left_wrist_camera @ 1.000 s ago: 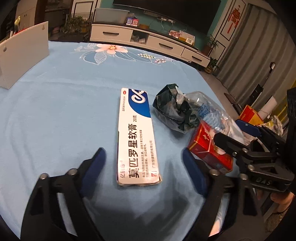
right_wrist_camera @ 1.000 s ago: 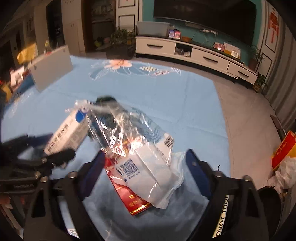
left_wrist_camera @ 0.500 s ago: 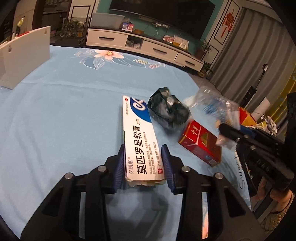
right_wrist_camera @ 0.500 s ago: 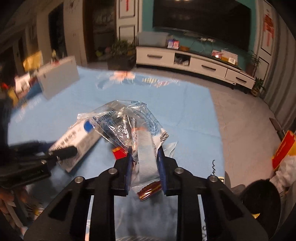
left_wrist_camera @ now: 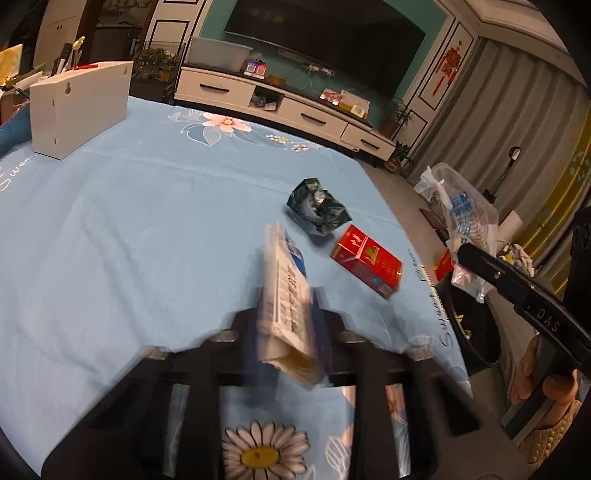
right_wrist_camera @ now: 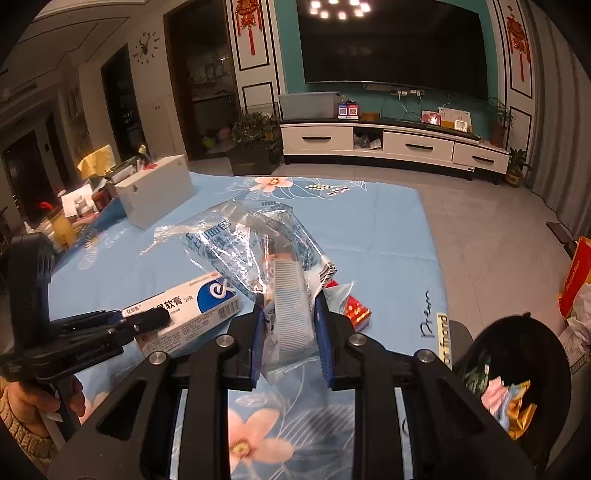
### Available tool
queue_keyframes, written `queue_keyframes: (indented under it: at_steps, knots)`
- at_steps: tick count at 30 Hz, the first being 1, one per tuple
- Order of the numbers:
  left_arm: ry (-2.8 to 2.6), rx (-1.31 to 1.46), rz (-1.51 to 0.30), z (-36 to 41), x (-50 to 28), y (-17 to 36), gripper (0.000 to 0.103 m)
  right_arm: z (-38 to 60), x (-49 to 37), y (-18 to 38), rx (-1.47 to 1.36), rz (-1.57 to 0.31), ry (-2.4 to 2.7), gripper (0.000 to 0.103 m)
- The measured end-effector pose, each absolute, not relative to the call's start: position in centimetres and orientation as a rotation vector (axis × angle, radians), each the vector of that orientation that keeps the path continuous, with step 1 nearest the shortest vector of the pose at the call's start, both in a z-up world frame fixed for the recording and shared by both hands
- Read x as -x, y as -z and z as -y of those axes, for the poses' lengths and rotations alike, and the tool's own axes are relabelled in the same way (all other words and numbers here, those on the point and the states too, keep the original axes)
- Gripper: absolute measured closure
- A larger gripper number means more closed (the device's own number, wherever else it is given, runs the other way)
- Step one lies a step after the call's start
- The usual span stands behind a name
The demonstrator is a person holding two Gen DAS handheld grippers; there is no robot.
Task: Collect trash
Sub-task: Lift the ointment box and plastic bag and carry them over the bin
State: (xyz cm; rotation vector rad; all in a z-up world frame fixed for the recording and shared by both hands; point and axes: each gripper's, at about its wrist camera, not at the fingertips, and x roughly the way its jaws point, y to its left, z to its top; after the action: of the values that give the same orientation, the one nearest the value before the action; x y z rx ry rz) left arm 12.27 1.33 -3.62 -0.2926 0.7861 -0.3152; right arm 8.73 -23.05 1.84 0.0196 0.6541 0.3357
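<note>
both views look forward along their tongs, close above the desk [left_wrist_camera: 110, 221] and toward the tv cabinet [right_wrist_camera: 391, 142]. the left wrist view sits left of the red box [left_wrist_camera: 365, 260], the right wrist view right of it; both share that box and the cabinet.

Far wall is teal, big dark TV [right_wrist_camera: 393, 48] mounted above a long white cabinet [right_wrist_camera: 391, 144]; grey curtains [left_wrist_camera: 517, 122] right, tiled floor [right_wrist_camera: 487, 229], ceiling lights [right_wrist_camera: 332, 7] glowing.
</note>
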Motion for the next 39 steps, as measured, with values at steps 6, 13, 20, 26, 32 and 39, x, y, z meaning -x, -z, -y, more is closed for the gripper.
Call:
queue_keyframes:
  at_steps: [6,13,20,26,32,39]
  knots:
    - [0.345,0.300,-0.754,-1.3,-9.6,2.2,0.084,23.2,-6.4,-2.5,-0.033,-0.643,-0.334,0.077]
    - [0.384,0.276,-0.713,0.1,-6.4,0.1,0.084,24.5,-3.1,-3.8,-0.050,-0.607,-0.325,0.077]
    - [0.438,0.242,-0.656,2.1,-4.3,-1.9,0.084,26.4,-0.5,-4.8,-0.053,-0.594,-0.275,0.077]
    - [0.478,0.215,-0.609,3.6,-3.3,-3.6,0.084,28.5,1.0,-5.8,-0.063,-0.567,-0.207,0.077]
    - [0.498,0.195,-0.573,4.9,-2.6,-5.0,0.083,30.3,1.9,-6.5,-0.082,-0.542,-0.159,0.077]
    - [0.519,0.173,-0.551,6.5,-2.2,-6.0,0.083,31.8,2.6,-6.3,-0.106,-0.530,-0.127,0.077]
